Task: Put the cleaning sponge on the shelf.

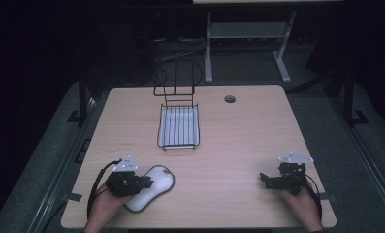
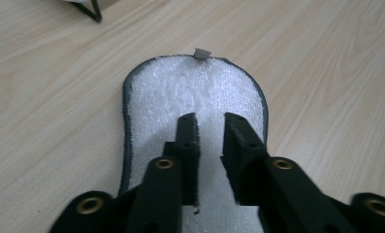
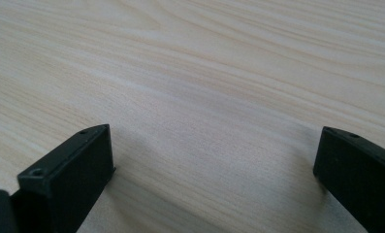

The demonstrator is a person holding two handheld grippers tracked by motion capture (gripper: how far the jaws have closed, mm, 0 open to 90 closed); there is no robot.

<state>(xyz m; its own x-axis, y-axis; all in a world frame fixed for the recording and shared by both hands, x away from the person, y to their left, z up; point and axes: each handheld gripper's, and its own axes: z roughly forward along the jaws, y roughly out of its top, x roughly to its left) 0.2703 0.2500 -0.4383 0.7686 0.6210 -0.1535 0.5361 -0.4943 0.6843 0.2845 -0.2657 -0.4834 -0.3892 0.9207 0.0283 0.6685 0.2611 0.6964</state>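
From the left gripper view, my left tongs (image 2: 210,121) cover the near part of the white pad (image 2: 195,92), and the bottom edge cuts it off. In the high view the same tongs and my hand (image 1: 103,206) hide the pad's left end.

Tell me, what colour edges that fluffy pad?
Dark grey trim around the white fluffy pad; left gripper view.

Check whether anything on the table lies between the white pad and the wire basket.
Nothing visible does. The white pad lies flat near the table's front edge under the left gripper; only bare wood stretches from it to the wire basket.
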